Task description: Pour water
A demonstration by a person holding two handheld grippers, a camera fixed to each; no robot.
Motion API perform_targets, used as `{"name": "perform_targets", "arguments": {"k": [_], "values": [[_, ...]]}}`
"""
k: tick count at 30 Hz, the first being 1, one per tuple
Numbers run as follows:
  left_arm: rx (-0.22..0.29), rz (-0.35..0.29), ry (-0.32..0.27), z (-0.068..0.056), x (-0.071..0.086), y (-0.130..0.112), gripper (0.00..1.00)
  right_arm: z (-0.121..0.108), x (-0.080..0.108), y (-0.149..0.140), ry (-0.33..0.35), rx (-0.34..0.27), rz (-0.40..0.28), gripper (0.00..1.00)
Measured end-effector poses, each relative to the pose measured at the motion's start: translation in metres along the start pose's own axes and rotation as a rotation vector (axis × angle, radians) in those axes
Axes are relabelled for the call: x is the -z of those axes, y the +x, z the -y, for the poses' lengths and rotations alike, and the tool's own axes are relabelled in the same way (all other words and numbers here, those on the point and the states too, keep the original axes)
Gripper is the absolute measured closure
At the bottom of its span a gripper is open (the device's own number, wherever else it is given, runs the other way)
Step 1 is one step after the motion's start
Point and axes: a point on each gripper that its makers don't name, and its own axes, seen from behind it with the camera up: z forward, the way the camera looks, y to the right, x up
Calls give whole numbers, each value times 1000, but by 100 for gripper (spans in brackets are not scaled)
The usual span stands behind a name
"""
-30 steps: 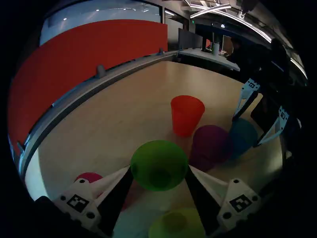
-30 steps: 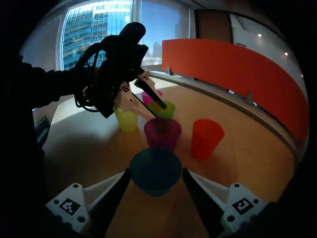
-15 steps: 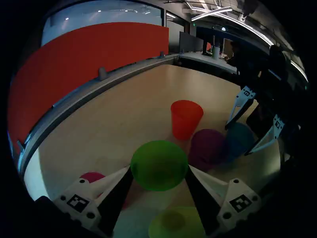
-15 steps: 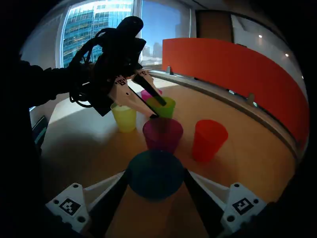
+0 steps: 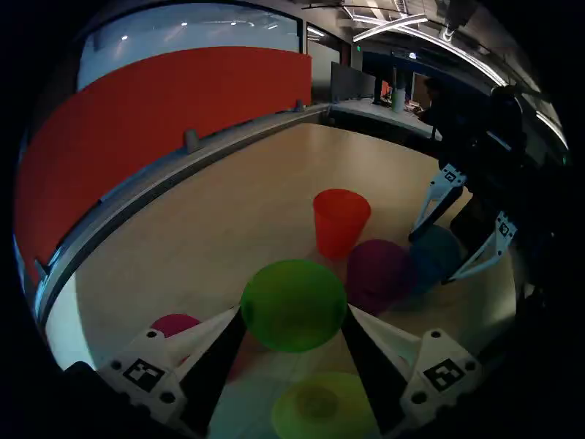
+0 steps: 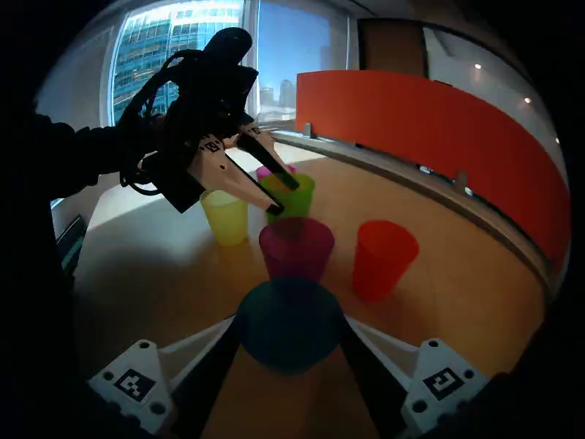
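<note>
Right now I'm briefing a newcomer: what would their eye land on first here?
The bright green cup clamped in the left tool and the teal cup clamped in the right tool, each close to its camera. Behind, a long red wall panel runs beside the pale table, where a red cup and a purple cup stand.

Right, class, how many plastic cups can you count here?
6: green cup in the left gripper, teal cup in the right gripper; purple, red, yellow and pink on the table.
</note>
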Motion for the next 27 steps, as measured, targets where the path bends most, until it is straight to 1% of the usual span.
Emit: {"name": "perform_targets", "arguments": {"k": [5,9,17,21,27], "values": [[8,-34,8,-3,10,9,13,-1,7,6,-9,-2,-13,8],[7,-71,14,-8,24,19,13,-1,14,16,-20,-1,-37,8],[5,-165,46,-16,57,42,13,3,33,40,-38,9,-90,8],[15,-209,55,-21,75,50,13,6,42,52,-50,19,-117,8],[36,-277,74,-23,99,61,13,13,55,71,-59,24,-168,8]]}}
